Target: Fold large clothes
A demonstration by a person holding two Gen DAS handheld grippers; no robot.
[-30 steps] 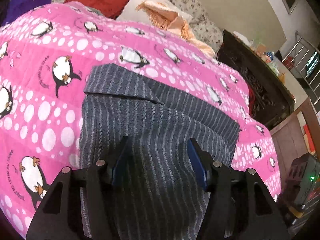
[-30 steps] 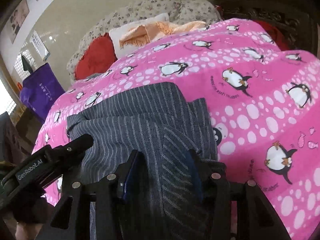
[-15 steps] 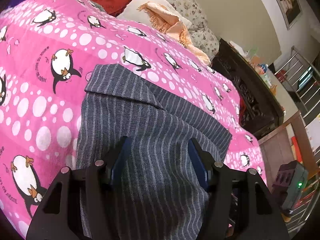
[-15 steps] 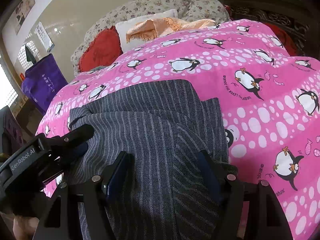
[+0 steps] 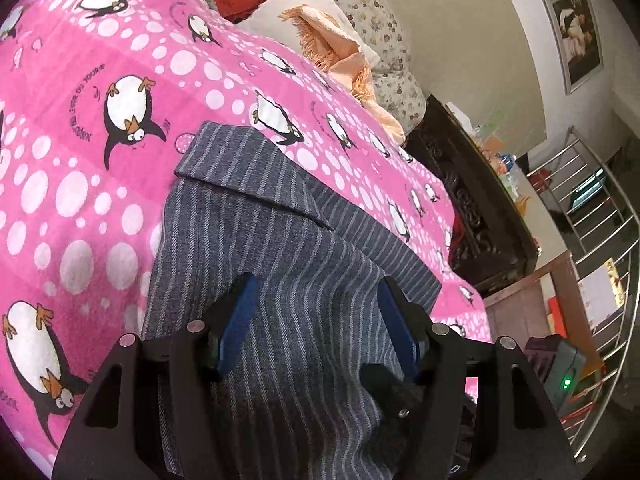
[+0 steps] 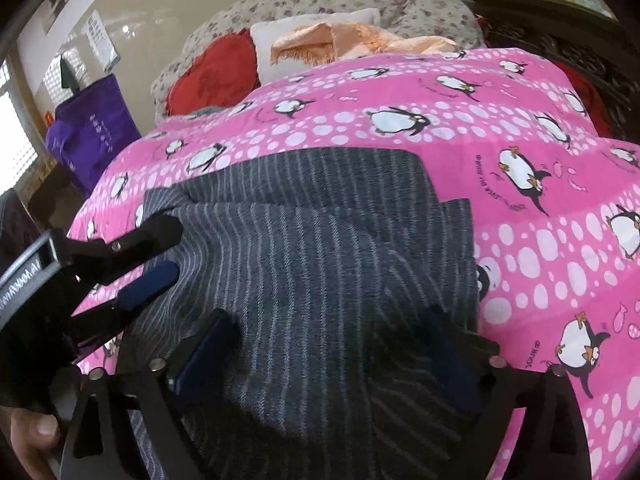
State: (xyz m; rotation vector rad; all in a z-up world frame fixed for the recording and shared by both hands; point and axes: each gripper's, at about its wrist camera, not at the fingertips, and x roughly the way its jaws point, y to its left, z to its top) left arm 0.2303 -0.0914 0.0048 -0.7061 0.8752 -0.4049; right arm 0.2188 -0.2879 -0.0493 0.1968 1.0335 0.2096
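Right gripper (image 6: 324, 344) jaws just spread wide above striped garment (image 6: 320, 240), left gripper (image 5: 316, 308) agape, garment lengthwise toward pillows (image 6: 304, 40)

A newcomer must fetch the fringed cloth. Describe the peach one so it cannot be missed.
Start from the bed under the pink penguin-print quilt and look to its head end, where pillows are piled. The peach fringed cloth lies draped over the plain white pillow, beside the round red cushion. It is the only pale orange piece there, with a frayed tassel edge.
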